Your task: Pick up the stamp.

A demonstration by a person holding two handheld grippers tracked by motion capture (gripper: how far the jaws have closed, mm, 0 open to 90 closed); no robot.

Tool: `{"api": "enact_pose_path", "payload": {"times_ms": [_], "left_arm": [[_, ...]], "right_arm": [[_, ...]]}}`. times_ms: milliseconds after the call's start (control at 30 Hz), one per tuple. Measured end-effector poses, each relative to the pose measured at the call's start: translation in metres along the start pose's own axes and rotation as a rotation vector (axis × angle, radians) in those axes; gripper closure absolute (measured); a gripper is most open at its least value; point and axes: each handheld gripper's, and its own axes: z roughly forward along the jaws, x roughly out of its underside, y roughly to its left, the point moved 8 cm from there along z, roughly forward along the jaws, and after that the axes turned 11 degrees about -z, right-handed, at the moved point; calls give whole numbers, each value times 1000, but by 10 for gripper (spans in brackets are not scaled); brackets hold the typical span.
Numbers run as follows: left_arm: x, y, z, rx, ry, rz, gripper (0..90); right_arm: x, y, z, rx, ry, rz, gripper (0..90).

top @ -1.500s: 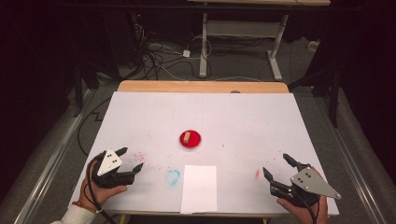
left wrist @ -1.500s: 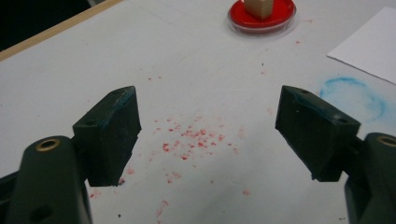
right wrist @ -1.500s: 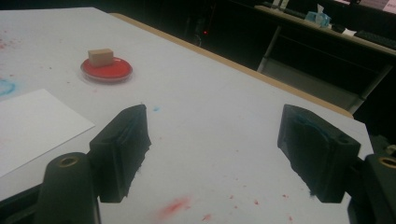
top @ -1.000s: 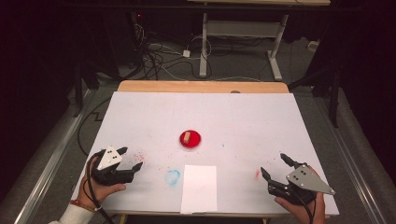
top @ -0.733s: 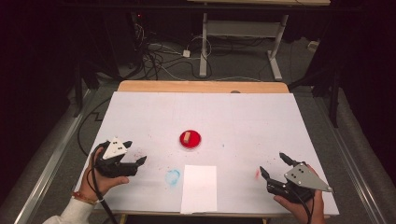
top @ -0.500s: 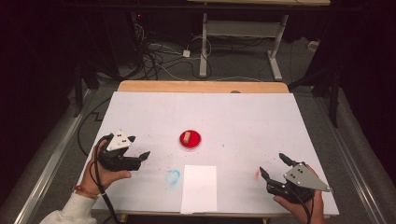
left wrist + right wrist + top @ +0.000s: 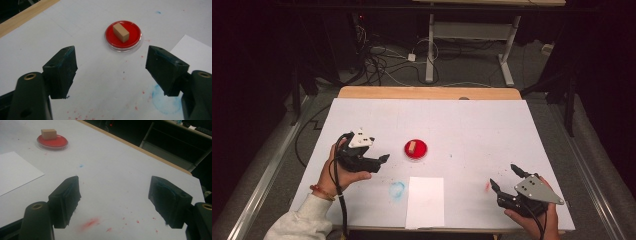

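A small tan block (image 7: pixel 412 147) (image 7: pixel 121 31) (image 7: pixel 48 133) rests in a round red dish (image 7: pixel 416 150) (image 7: pixel 130 40) (image 7: pixel 60 143) near the middle of the white table. My left gripper (image 7: pixel 382 160) (image 7: pixel 111 72) hovers just left of the dish, open and empty, its jaws pointing toward it. My right gripper (image 7: pixel 506 178) (image 7: pixel 113 200) sits near the front right of the table, open with nothing between its jaws. A white paper sheet (image 7: pixel 425 201) (image 7: pixel 193 51) (image 7: pixel 15 172) lies at the front edge, below the dish.
A blue smudge (image 7: pixel 396 189) (image 7: pixel 166 100) marks the table left of the sheet, and a red smear (image 7: pixel 487 186) (image 7: pixel 90 223) lies near the right gripper. A wooden strip (image 7: pixel 427 93) runs along the far edge. Cables and desk legs (image 7: pixel 429 45) stand beyond it.
My left gripper has lifted and moved forward and right, from the front left corner toward the red dish. The right gripper has barely shifted.
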Motion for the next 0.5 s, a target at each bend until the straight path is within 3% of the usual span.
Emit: {"api": "enact_pose_path", "payload": {"times_ms": [500], "left_arm": [[-15,-11,28,34,36,-9,245]], "right_arm": [[-1,-1,4,3,2,-3,260]]}}
